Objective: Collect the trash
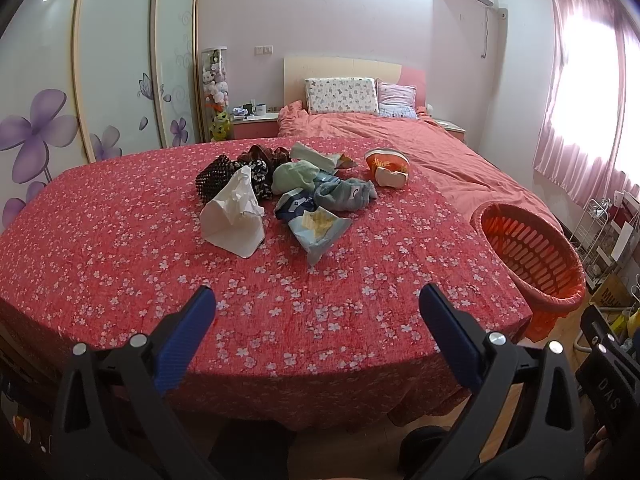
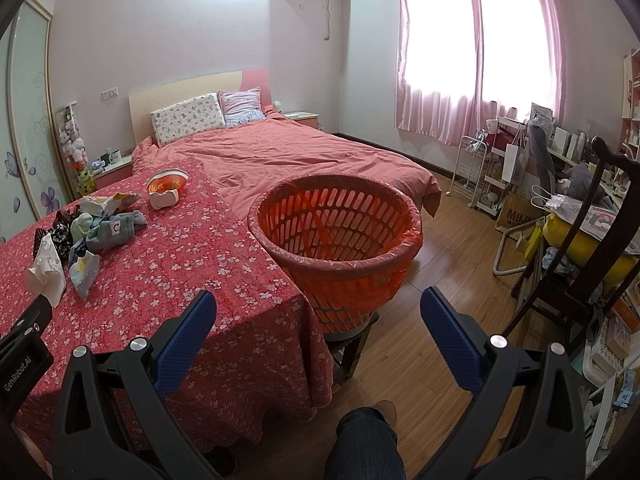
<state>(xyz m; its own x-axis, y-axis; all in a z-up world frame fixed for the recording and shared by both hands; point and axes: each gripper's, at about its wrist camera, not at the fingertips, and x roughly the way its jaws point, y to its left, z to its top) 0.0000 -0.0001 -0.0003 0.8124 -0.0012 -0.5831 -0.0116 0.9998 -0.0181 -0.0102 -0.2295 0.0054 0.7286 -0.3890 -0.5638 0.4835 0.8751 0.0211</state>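
A pile of trash and clothes lies on the red floral tablecloth: a crumpled white tissue paper, a light blue snack bag, an orange instant-noodle cup, another wrapper, plus socks and dark hair bands. My left gripper hangs open above the table's near part, short of the pile. An orange basket lined with a red bag stands on a stool at the table's right edge. My right gripper is open in front of that basket, holding nothing.
Behind the table is a bed with a pink cover. A dark wooden chair, a white rack and cluttered shelves fill the right side. A person's knee shows below the right gripper. Wood floor lies between basket and chair.
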